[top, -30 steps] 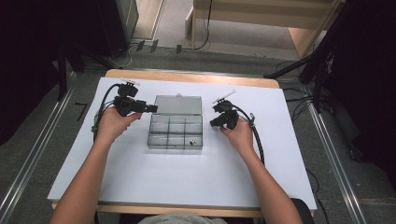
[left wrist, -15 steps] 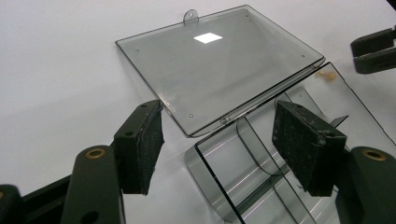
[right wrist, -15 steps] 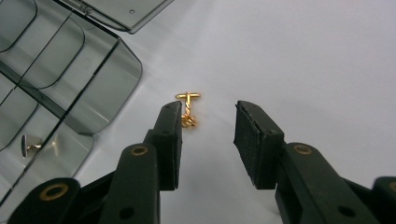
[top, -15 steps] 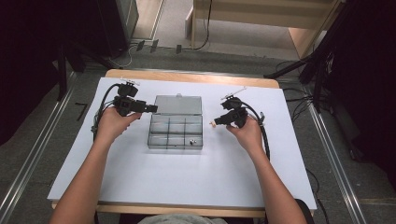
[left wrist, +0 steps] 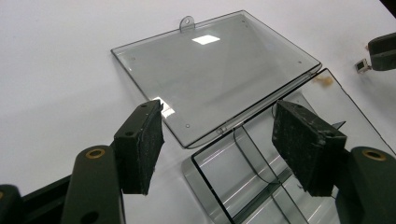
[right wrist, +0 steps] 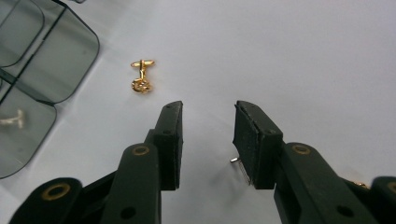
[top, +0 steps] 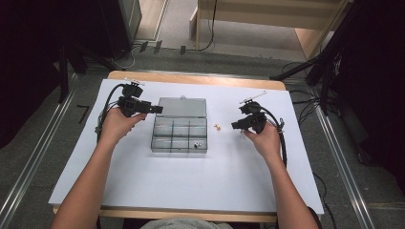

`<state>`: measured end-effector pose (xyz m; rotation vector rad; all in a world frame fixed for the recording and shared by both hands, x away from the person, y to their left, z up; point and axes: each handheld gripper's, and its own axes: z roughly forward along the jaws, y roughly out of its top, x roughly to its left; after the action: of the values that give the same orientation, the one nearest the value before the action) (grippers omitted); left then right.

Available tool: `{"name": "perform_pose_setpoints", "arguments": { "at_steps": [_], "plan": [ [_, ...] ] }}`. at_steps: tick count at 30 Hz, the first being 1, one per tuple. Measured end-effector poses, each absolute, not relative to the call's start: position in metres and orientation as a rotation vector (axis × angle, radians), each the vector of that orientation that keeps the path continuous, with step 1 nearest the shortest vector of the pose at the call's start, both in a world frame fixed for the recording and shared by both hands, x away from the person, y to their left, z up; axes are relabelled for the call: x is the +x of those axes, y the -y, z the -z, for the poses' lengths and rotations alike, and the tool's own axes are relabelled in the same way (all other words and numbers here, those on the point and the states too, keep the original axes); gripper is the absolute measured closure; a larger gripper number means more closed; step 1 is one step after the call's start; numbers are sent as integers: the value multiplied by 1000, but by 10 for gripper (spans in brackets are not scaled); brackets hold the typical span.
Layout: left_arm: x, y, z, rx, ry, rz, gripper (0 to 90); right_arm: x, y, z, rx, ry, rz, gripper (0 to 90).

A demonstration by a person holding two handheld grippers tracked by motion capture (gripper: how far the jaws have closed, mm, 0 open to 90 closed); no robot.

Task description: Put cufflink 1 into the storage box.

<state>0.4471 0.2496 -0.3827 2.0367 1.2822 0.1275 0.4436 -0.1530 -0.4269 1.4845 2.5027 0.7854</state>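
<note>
A clear compartment box (top: 180, 136) lies mid-table with its lid (top: 181, 107) folded flat behind it. My left gripper (top: 155, 109) stands open at the box's back left corner; in the left gripper view its jaws (left wrist: 217, 107) straddle the hinge edge, between the lid (left wrist: 210, 60) and the box (left wrist: 252, 182), pads clear of both. My right gripper (top: 236, 125) is right of the box, and its jaws (right wrist: 208, 109) have just been opening. A gold cufflink (right wrist: 141, 77) lies ahead of them on the sheet. A small silver pin (right wrist: 237, 162) shows beside the right pad, loose.
A silver cufflink (top: 195, 143) sits in the box's front right compartment, also seen as a pale shape (right wrist: 11, 119) through the plastic. The white sheet (top: 191, 191) covers the wooden table. Cables trail from both grippers toward the table's back and sides.
My right gripper has drawn back to the right, away from the box, and its jaws have spread. The gold cufflink now lies on the sheet between box and gripper. The left gripper has stayed put.
</note>
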Motion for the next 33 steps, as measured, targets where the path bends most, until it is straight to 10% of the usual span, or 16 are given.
{"name": "perform_pose_setpoints", "arguments": {
  "at_steps": [19, 33],
  "plan": [
    [449, -251, 382, 2034, -1284, -129, 348, 445, 161, 446, 1536, -2514, -680, 589],
    [449, -251, 381, 2029, -1286, -129, 348, 440, 156, 451, 1495, -2497, -574, 767]
  ]
}}
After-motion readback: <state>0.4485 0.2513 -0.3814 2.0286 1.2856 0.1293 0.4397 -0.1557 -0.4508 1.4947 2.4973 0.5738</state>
